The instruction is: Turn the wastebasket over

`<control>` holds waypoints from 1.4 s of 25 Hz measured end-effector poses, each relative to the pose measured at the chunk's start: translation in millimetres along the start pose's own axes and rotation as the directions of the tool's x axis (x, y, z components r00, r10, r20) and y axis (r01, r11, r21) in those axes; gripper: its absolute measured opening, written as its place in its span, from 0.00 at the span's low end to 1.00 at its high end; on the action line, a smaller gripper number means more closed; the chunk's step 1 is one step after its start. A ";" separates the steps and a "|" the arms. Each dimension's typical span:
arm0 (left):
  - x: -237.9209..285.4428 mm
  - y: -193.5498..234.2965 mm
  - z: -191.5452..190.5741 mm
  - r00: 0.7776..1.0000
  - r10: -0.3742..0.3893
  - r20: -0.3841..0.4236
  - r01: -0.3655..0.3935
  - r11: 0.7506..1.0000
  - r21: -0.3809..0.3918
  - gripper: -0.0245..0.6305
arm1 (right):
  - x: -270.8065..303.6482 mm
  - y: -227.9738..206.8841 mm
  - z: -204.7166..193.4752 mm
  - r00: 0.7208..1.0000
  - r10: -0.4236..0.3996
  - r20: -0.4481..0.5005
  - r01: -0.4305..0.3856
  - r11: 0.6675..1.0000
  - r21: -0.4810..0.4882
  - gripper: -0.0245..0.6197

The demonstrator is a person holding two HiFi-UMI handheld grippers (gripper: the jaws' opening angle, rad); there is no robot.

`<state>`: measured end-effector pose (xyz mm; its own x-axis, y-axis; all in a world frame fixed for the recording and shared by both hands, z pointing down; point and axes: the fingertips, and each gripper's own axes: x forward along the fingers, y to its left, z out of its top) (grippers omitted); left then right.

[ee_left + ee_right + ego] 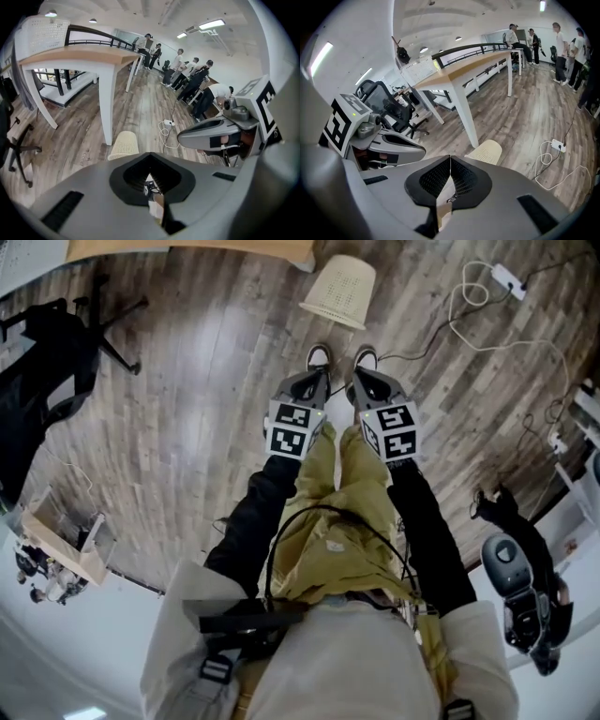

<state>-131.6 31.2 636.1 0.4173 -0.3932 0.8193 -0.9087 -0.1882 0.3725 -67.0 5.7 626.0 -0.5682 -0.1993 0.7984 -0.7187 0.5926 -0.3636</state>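
Observation:
A cream perforated wastebasket stands on the wood floor beside a white table leg, its wider end down. It also shows in the left gripper view as the wastebasket and in the right gripper view as the wastebasket. My left gripper and right gripper hang side by side over my shoes, well short of the basket. Each points steeply down with its jaws shut and nothing held. The left gripper's jaws and the right gripper's jaws meet at their tips.
A wooden table stands just behind the basket. A black office chair is at the left. A white power strip with looped cable lies at the right. A box sits at lower left, and several people stand far off.

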 end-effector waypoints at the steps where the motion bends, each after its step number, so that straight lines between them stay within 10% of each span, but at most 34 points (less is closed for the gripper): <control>1: 13.0 4.0 -8.0 1.000 -0.004 -0.012 0.004 1.000 0.002 0.03 | 11.9 -4.8 -10.3 1.000 0.007 -0.011 -0.007 1.000 0.001 0.07; 15: 141.6 51.0 -84.4 0.993 -0.041 -0.112 0.044 0.999 0.024 0.03 | 151.1 -82.1 -109.4 0.995 0.038 -0.091 -0.037 0.999 0.017 0.07; 35: 201.0 99.5 -78.9 0.986 0.012 -0.165 -0.020 0.999 -0.044 0.03 | 247.8 -126.0 -105.5 0.981 0.061 -0.186 -0.084 0.989 -0.118 0.07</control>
<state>-138.8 4.4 872.2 0.3992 -0.2413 0.8845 -0.9162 -0.1405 0.3752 -75.0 -36.0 920.3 -0.5264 -0.0145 0.8501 -0.6162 0.6954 -0.3698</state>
